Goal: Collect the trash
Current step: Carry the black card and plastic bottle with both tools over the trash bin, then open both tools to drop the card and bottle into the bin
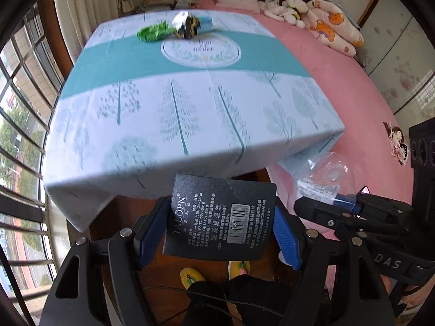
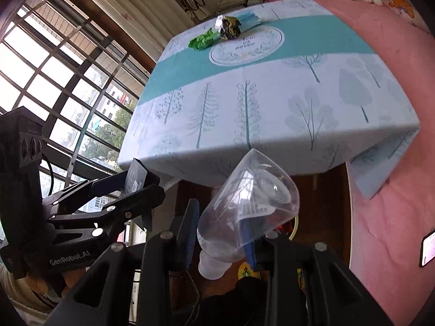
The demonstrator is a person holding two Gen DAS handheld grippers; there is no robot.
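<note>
My left gripper (image 1: 221, 225) is shut on a black cardboard tag (image 1: 220, 217) printed with a barcode, held below the near edge of the table (image 1: 168, 125). It also shows in the right wrist view (image 2: 138, 183). My right gripper (image 2: 221, 233) is shut on a clear plastic bottle (image 2: 244, 206), base pointing forward; it also shows in the left wrist view (image 1: 325, 176). On the far side of the table lie a crumpled green wrapper (image 1: 153, 32), a dark crumpled wrapper with foil (image 1: 187, 25) and a blue packet (image 1: 206, 23).
The table wears a tree-print cloth with a teal band (image 2: 272, 51). A pink bed (image 1: 339, 62) with plush toys and pillows lies on the right. Barred windows (image 2: 68, 81) are on the left. Slippers (image 1: 191, 277) show on the floor below. A phone (image 2: 428, 250) lies on the bed.
</note>
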